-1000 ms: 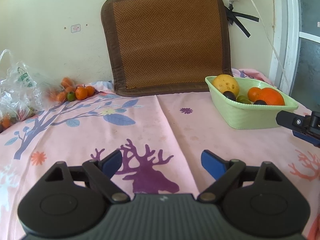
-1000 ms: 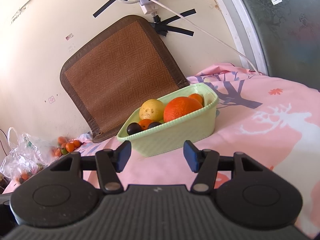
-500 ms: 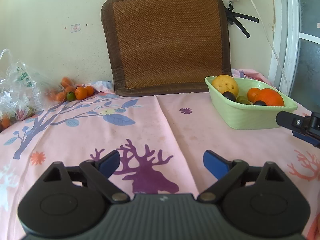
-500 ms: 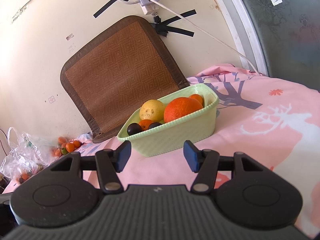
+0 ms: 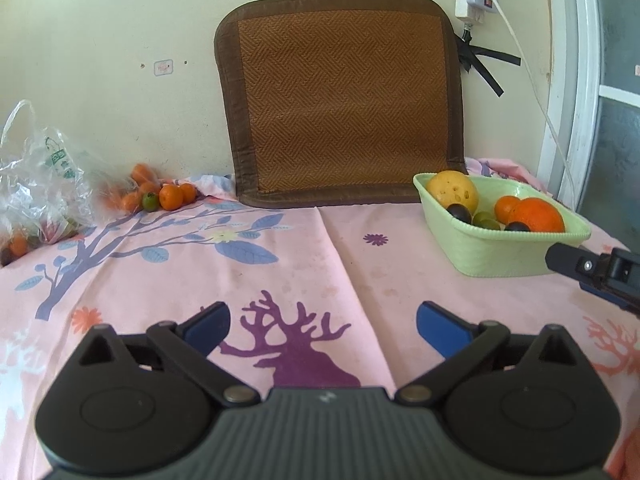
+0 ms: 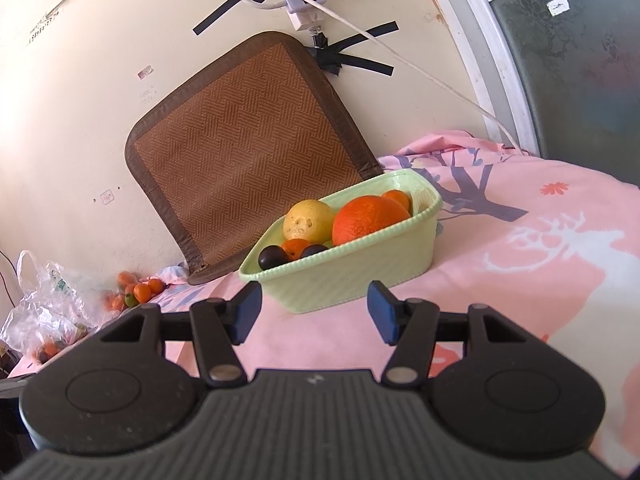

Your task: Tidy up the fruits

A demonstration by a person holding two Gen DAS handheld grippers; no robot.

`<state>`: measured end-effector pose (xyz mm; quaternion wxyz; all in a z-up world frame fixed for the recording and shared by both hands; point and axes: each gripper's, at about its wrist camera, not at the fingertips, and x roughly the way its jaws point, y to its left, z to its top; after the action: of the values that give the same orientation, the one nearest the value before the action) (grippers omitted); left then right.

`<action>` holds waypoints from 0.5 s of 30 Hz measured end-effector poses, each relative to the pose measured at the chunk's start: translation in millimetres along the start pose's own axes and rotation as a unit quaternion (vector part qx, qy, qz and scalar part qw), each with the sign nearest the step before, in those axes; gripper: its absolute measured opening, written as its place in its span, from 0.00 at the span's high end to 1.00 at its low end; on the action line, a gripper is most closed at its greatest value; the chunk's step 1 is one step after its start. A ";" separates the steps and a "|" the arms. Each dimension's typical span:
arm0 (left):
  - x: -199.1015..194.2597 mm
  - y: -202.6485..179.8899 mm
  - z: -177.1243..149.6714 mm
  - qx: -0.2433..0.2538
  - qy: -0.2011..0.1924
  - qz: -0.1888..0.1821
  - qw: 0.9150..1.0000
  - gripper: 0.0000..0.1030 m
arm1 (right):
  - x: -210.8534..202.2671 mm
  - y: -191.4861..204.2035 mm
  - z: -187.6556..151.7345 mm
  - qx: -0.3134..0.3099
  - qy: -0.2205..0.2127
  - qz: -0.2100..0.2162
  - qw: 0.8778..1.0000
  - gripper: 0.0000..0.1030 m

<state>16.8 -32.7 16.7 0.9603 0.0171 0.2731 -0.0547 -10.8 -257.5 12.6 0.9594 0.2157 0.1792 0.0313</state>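
The left gripper (image 5: 322, 322) is being opened wider than a second ago, nothing between its pads, readied for the loose tangerines (image 5: 170, 196) at the wall; right gripper (image 6: 314, 308) is being held apart, empty, before the green basket (image 6: 352, 276).

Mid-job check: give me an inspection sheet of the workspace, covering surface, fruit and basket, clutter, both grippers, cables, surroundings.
Surface: pink cloth with tree and deer prints, a fold running down its middle.
Job's things: pale green ribbed plastic basket holding a yellow pitted fruit, a large orange, smaller oranges, dark plums and something green; loose small oranges with one green fruit by the wall.
Clutter: crinkled clear plastic bag with more fruit inside.
Grippers: left gripper empty, jaws opening; right gripper open, empty, just short of the basket.
Cables: white power strip and cord taped to the wall.
Surroundings: brown woven mat leaning on the cream wall; frosted glass door.
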 end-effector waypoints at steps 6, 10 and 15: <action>-5.5 4.5 6.9 -0.012 0.000 0.008 1.000 0.00 | -0.8 0.4 -0.2 -0.003 0.000 0.003 1.000 0.39; -8.2 7.7 10.6 -0.013 0.004 0.015 1.000 0.00 | -1.7 1.2 -1.0 -0.004 -0.003 0.003 1.000 0.36; -15.4 12.5 8.6 -0.020 -0.012 0.012 1.000 0.00 | -1.7 1.6 -0.8 -0.006 -0.003 0.002 1.000 0.35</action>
<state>9.7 -19.4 32.2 0.9641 0.0007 0.2627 -0.0383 -12.6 -256.0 13.2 0.9612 0.2105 0.1753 0.0337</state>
